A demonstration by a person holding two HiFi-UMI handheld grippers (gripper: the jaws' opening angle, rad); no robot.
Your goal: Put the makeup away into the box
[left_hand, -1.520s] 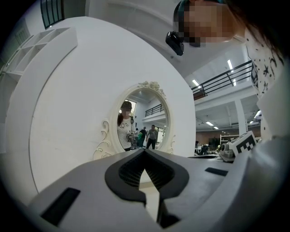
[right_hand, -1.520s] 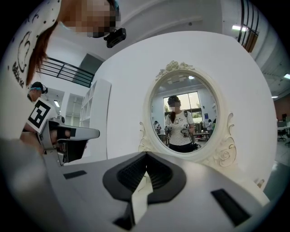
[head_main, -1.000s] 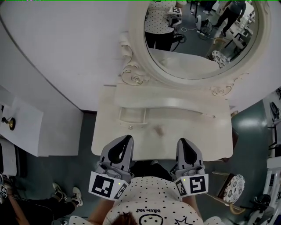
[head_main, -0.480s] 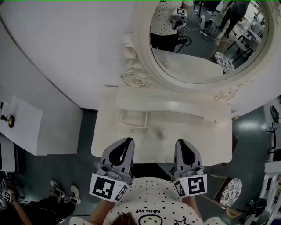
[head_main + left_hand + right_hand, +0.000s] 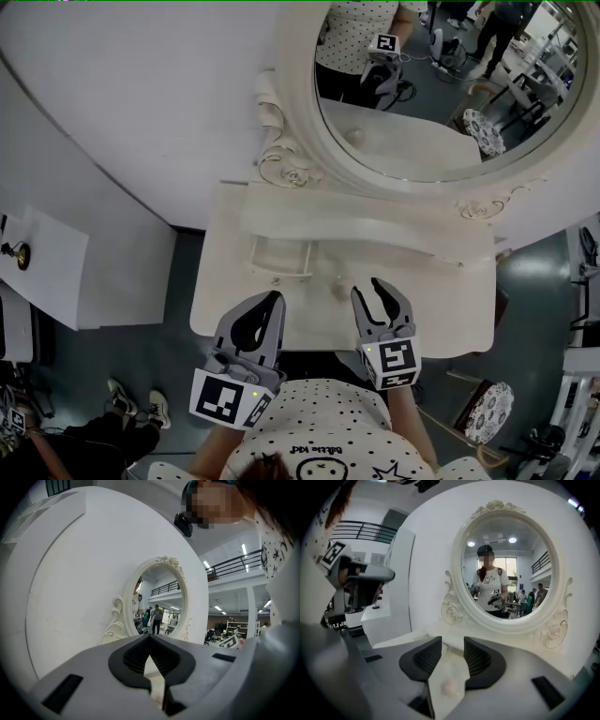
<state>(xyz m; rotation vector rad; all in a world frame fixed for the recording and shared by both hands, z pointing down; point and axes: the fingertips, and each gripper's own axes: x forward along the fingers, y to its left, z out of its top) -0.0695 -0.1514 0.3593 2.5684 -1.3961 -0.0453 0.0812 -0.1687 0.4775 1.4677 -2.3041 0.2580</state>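
Over the tabletop [image 5: 441, 300], my right tool [image 5: 452, 643] has dropped in, jaws just spread, lined up on the small pale makeup piece [image 5: 451, 686] (not pinched yet). Left tool [image 5: 150, 639] is pressed together, empty. I judge the grab is next.

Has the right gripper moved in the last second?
Yes. The right gripper came forward over the table's front edge; its jaws have just been opening, nothing between them.

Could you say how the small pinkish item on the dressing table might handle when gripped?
The pinkish item looks small, so probably light. Its rounded outline suggests it may roll or slip. Material too blurred to judge.
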